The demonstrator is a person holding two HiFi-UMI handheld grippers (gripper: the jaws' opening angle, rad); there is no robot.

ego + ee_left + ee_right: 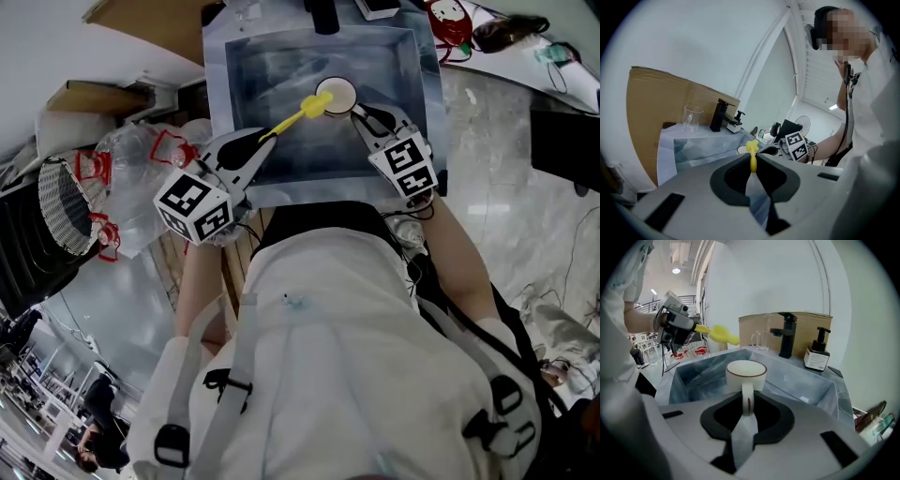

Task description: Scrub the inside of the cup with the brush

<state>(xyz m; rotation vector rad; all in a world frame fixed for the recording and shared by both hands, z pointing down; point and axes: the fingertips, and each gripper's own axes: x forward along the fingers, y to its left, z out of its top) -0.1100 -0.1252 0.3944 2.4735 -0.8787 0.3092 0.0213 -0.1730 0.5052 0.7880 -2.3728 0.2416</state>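
While the head view has the cup point(336, 96) at upper centre over the sink point(281, 66), the brush point(302, 111) slants in from lower left, its head by the rim. Left gripper view: left tool point(753, 165) pinches the brush handle. Right gripper view: right tool point(747, 401) pinches the cup's handle, mouth up. The brush head sits upper left of the cup and likely needs tipping down in.

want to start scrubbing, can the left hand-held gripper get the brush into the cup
Probably yes: the cup is mouth-up and unblocked, and the brush in the left hand-held gripper hangs near its rim.
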